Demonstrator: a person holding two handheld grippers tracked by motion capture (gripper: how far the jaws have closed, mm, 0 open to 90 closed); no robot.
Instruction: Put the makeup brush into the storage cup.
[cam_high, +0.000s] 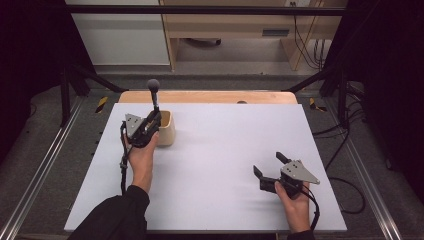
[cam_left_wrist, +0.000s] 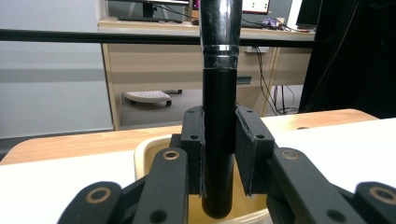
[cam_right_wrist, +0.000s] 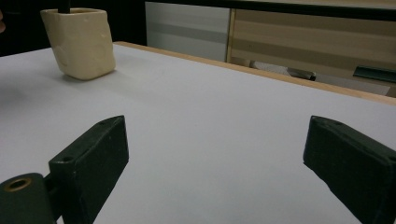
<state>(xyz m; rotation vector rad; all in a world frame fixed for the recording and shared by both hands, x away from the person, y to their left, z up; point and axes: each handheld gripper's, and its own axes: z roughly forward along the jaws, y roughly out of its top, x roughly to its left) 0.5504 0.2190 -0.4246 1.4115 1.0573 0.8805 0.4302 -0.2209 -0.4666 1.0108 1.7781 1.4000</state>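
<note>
- Black and chrome describe the thing I am working with: a slim brush (cam_high: 153, 95) with a dark rounded head at the top, a shiny metal collar and a black handle.
- My left hand-held gripper (cam_high: 151, 121) is clamped on the handle of that brush, its 2 jaws pressed to either side of the handle in the left gripper view.
- I am holding the brush upright, with its lower end inside the mouth of a cream holder (cam_high: 166, 128), a small squarish pot standing near the far left of the worktop (cam_high: 220, 165).
- I cannot tell whether the handle's end is touching the bottom of the pot.
- My reading: the brush is most of the way into the holder, and what is left is to lower it fully, open the jaws and draw the hand away.
- My right hand-held gripper (cam_high: 270, 165) rests low over the near right of the worktop, well apart from the pot, its 2 jaws spread wide and holding nothing.
- White covering lies over the worktop, with a pale wood edge showing along the far side.
- Beyond it I see grey floor, a black frame around the rig, pale wood furniture (cam_high: 235, 25) and loose cables (cam_high: 310, 45) at the far right.
</note>
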